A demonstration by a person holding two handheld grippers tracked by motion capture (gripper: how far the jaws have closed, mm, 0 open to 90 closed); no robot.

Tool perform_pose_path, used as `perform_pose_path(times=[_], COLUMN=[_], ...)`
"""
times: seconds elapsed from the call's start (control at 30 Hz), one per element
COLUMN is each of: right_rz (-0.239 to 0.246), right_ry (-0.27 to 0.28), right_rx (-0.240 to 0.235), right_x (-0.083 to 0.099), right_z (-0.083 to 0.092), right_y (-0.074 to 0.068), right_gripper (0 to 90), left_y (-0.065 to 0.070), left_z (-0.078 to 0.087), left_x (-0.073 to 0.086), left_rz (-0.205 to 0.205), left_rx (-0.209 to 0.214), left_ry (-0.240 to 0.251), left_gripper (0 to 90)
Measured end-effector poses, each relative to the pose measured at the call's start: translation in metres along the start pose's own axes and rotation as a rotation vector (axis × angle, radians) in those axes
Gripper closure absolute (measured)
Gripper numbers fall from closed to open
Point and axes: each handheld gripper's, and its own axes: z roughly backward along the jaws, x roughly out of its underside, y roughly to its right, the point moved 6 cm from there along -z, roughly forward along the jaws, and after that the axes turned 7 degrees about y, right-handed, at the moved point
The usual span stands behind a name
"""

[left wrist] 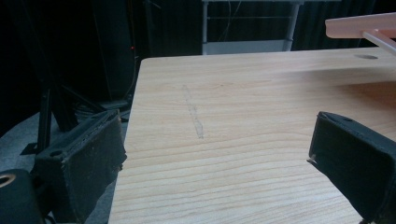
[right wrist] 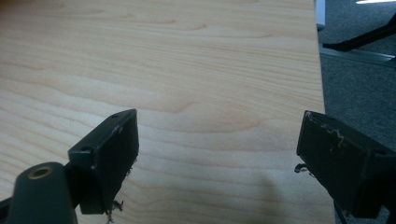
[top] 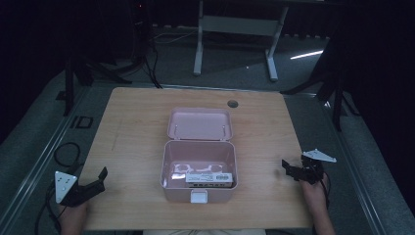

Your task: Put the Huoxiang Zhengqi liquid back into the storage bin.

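- Pink box [top: 199, 171] sits mid-table, nearer the person's edge than the far edge, about centred left to right on the wooden table [top: 127, 127].
- Long axis of the box body runs left-right across the table; short axis runs toward the person.
- Opening faces up. Lid [top: 199, 124] is swung back on the far side and stands tilted up, inner face toward the person. White latch [top: 198, 197] is on the near wall, pointing at the person.
- Look: pale pink plastic, rounded corners, lid and body the same colour. Inside lies a flat white item [top: 208, 177] with a dark printed label, long axis also left-right, toward the near right of the floor. Pale shapes behind it, too small to tell.
- Left gripper [top: 93, 182] at the near left corner of the table, well apart from the box, jaws aimed up and right. Left gripper view: jaws spread wide, bare wood between them, lid edge [left wrist: 362, 25] at the upper right.
- Right gripper [top: 288, 169] at the right table edge, near side, well apart from the box, jaws aimed left toward it. Right gripper view: jaws spread wide, nothing but table wood between them, grey floor [right wrist: 359, 84] past the edge.
- Both held by hands coming in from the bottom; neither touches the box.
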Motion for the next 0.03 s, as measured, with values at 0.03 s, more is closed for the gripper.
perform_pose_path(times=[0.03], right_rz=[0.000], right_ry=[0.000], right_rx=[0.000], right_x=[0.0000], right_z=[0.0000], right_y=[0.0000], right_gripper=[12.6], left_y=[0.0000], left_z=[0.0000], left_x=[0.0000], left_rz=[0.000], left_rx=[0.000], left_ry=[0.000], left_gripper=[3.7])
